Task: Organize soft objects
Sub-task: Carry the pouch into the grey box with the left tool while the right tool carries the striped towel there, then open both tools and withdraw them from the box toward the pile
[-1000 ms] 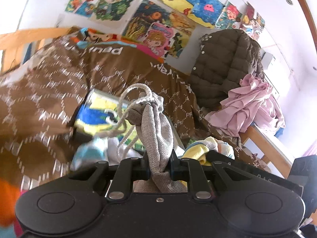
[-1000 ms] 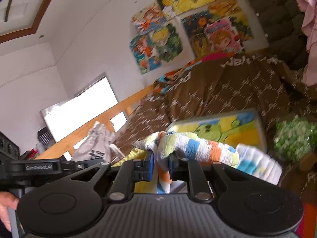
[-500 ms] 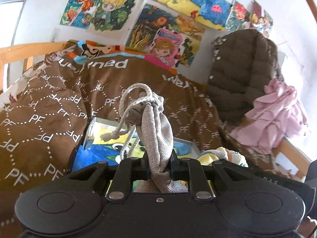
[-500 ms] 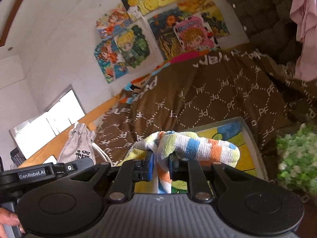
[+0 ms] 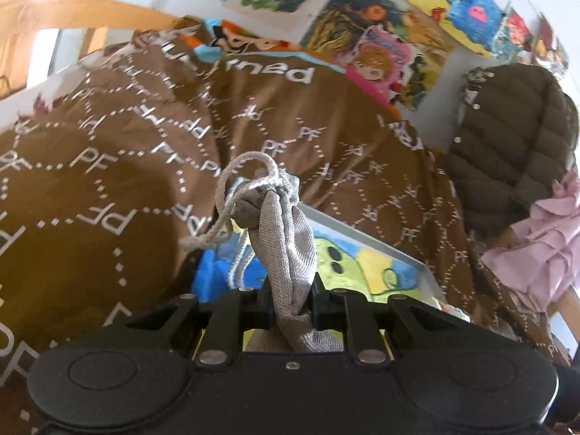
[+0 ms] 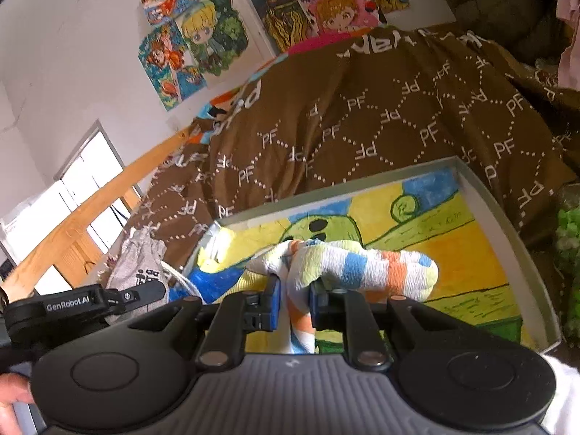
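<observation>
I've brought both grippers down over the tray (image 6: 507, 239): left gripper (image 5: 291, 306) still pinching the grey pouch (image 5: 286, 239), right gripper (image 6: 293, 306) the striped towel (image 6: 362, 264).

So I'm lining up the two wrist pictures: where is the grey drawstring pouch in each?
Left wrist: grey drawstring pouch at centre, standing up, pinched in the left gripper.
Right wrist: same pouch at lower left, hanging by the left gripper's black body.
Shared landmark: the shallow tray with the green-and-yellow cartoon picture, lying on the brown PF blanket.
</observation>
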Motion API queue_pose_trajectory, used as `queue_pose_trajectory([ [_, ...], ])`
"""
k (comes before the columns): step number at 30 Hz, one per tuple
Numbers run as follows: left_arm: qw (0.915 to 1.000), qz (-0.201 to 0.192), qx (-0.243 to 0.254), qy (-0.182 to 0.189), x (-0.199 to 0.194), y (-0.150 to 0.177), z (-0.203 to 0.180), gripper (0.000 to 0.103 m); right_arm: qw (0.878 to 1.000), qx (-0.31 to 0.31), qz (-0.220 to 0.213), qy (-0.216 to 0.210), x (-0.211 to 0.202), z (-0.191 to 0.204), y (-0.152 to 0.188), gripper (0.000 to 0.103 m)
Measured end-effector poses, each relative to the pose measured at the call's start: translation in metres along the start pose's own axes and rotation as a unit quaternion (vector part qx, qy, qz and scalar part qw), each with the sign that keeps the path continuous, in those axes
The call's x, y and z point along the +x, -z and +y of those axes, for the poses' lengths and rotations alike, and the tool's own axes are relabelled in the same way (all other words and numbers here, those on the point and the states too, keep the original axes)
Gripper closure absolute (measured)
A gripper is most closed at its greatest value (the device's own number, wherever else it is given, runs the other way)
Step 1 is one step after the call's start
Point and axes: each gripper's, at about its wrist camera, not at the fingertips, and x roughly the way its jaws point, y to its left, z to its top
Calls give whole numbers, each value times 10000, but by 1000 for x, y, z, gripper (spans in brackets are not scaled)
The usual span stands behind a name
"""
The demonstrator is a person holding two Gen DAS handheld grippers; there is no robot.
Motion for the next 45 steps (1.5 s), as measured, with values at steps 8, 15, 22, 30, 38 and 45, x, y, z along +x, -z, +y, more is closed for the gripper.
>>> queue_pose_trajectory([
  [8,9973,470,567,-34,17,8,-11,84,9997,-52,203,89,7,3,2,76],
  [15,9936,763,819,-130,28,15,-21,72,9991,32,382,207,7,-2,1,62],
  [22,9935,777,768,-333,20,17,-24,44,9984,137,487,241,0,-7,-2,30],
  [30,9959,541,566,-458,-12,13,-28,27,9977,134,635,208,-21,-7,-12,8],
  [38,9968,59,546,-585,-61,13,-40,13,9987,-425,-4,265,-77,9,-16,0],
  [45,9925,-649,829,-625,-114,19,-63,2,9853,-1401,-923,320,-131,39,-7,0],
])
